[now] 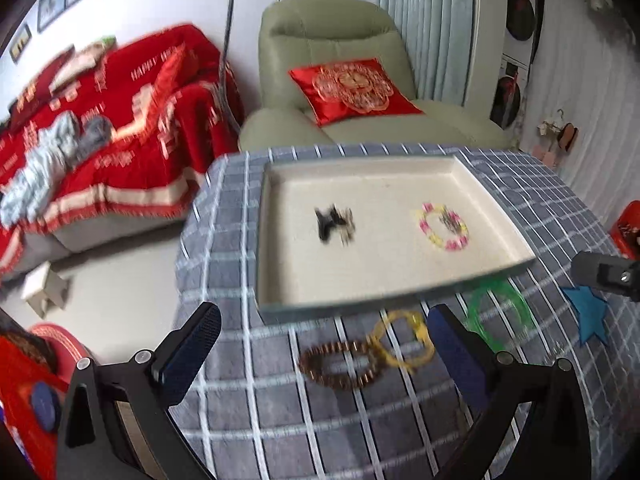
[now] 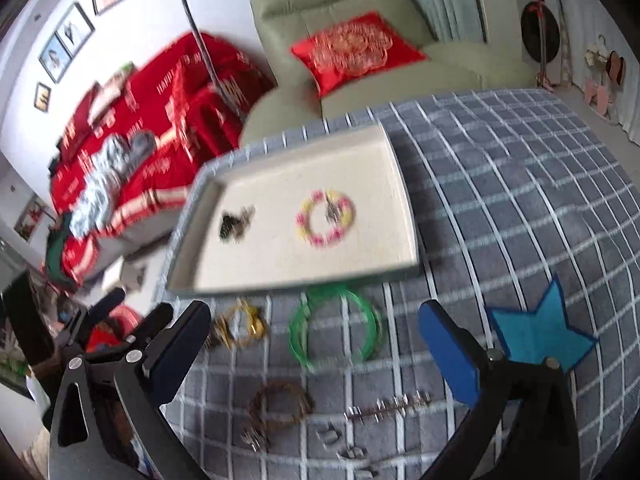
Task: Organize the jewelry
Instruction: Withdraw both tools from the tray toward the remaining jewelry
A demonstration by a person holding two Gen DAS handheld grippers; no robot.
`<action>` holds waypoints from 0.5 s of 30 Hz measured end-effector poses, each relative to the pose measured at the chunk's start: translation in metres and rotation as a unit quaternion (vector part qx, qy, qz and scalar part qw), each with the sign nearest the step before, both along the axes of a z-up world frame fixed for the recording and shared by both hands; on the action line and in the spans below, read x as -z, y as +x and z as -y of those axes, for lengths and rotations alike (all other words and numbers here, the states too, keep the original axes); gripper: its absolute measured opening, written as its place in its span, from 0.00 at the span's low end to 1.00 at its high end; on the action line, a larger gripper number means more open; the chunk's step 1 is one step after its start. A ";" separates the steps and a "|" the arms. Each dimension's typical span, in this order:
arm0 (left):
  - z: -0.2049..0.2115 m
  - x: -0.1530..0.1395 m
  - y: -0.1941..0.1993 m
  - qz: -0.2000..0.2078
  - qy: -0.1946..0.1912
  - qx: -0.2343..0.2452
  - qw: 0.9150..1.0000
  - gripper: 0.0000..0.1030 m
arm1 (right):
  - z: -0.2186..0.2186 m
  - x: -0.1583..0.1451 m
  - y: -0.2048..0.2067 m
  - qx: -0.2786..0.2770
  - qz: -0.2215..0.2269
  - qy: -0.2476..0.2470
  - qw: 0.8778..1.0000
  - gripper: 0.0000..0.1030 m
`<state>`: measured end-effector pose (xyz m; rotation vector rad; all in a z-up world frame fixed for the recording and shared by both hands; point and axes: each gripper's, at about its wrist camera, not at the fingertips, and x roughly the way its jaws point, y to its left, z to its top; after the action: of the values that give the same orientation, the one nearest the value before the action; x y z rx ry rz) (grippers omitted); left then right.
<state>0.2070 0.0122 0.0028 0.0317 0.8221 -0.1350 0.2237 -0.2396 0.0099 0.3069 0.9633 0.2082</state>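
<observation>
Two sets of tongs are held wide open and empty above a bench covered in grey checked cloth [image 1: 248,412]. The left tongs [image 1: 324,344] are seen over a brown bead bracelet [image 1: 340,364] and a yellow bracelet [image 1: 404,340], which touch or overlap each other on the cloth. Just beside them to the right, a green bangle [image 1: 500,312] is partly hidden by the right finger. The right tongs [image 2: 316,336] are framed around that same green bangle [image 2: 336,328], with the yellow bracelet [image 2: 240,324] near the left finger. Closer to that camera, a brown wreath-like bracelet [image 2: 280,404], a blurred silver chain [image 2: 388,406] and some small pale pieces too blurred to name are spread on the cloth. A blue star [image 2: 540,328] is fixed flat on the cloth to the right. Beyond the bangle, a shallow cream tray [image 1: 360,296] is set on the bench; a pink-and-yellow bracelet [image 1: 442,226] and a dark, blurred item [image 1: 334,224] are already laid inside it, well apart. Behind the bench, a green armchair [image 1: 332,36] with a red cushion [image 1: 352,88] and a sofa under a red throw [image 1: 120,128] are visible.
</observation>
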 end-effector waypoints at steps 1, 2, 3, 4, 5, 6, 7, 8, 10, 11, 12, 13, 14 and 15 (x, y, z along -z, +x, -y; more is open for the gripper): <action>-0.002 0.003 -0.002 -0.005 -0.003 -0.003 1.000 1.00 | 0.000 0.003 -0.003 -0.001 -0.005 -0.007 1.000 1.00; -0.004 0.007 -0.005 -0.008 -0.002 -0.006 1.000 1.00 | 0.002 0.006 -0.005 -0.003 -0.009 -0.011 1.000 1.00; -0.006 0.010 -0.008 -0.012 0.000 -0.010 1.000 1.00 | 0.002 0.010 -0.008 -0.004 -0.015 -0.015 1.000 1.00; -0.008 0.014 -0.010 -0.016 0.001 -0.015 1.000 1.00 | 0.003 0.013 -0.011 -0.006 -0.020 -0.017 1.000 1.00; -0.010 0.018 -0.012 -0.021 0.000 -0.019 1.000 1.00 | 0.004 0.018 -0.015 -0.009 -0.026 -0.018 0.999 1.00; -0.013 0.022 -0.013 -0.027 -0.002 -0.024 0.999 1.00 | 0.005 0.023 -0.019 -0.010 -0.032 -0.021 0.999 1.00; -0.014 0.026 -0.014 -0.031 -0.003 -0.028 0.999 1.00 | 0.007 0.027 -0.022 -0.010 -0.036 -0.024 0.999 1.00; -0.016 0.030 -0.015 -0.037 -0.002 -0.033 0.999 1.00 | 0.008 0.032 -0.025 -0.009 -0.041 -0.028 0.999 1.00; -0.020 0.036 -0.017 -0.043 -0.001 -0.041 0.998 1.00 | 0.012 0.042 -0.031 -0.003 -0.053 -0.032 0.998 1.00; -0.021 0.038 -0.017 -0.046 -0.001 -0.044 0.998 1.00 | 0.014 0.045 -0.033 0.000 -0.058 -0.033 0.998 1.00; -0.023 0.040 -0.017 -0.048 -0.002 -0.047 0.998 1.00 | 0.015 0.048 -0.034 0.003 -0.062 -0.033 0.998 1.00; -0.024 0.042 -0.016 -0.051 -0.004 -0.051 0.997 1.00 | 0.017 0.052 -0.037 0.006 -0.067 -0.034 0.997 1.00; -0.026 0.043 -0.016 -0.054 -0.005 -0.055 0.997 1.00 | 0.019 0.053 -0.038 0.008 -0.069 -0.035 0.997 1.00; -0.027 0.044 -0.015 -0.057 -0.006 -0.058 0.997 1.00 | 0.020 0.055 -0.039 0.010 -0.071 -0.036 0.997 1.00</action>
<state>0.1921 0.0391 -0.0413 -0.0347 0.9344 -0.0312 0.1846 -0.2598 -0.0450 0.2680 1.1056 0.1336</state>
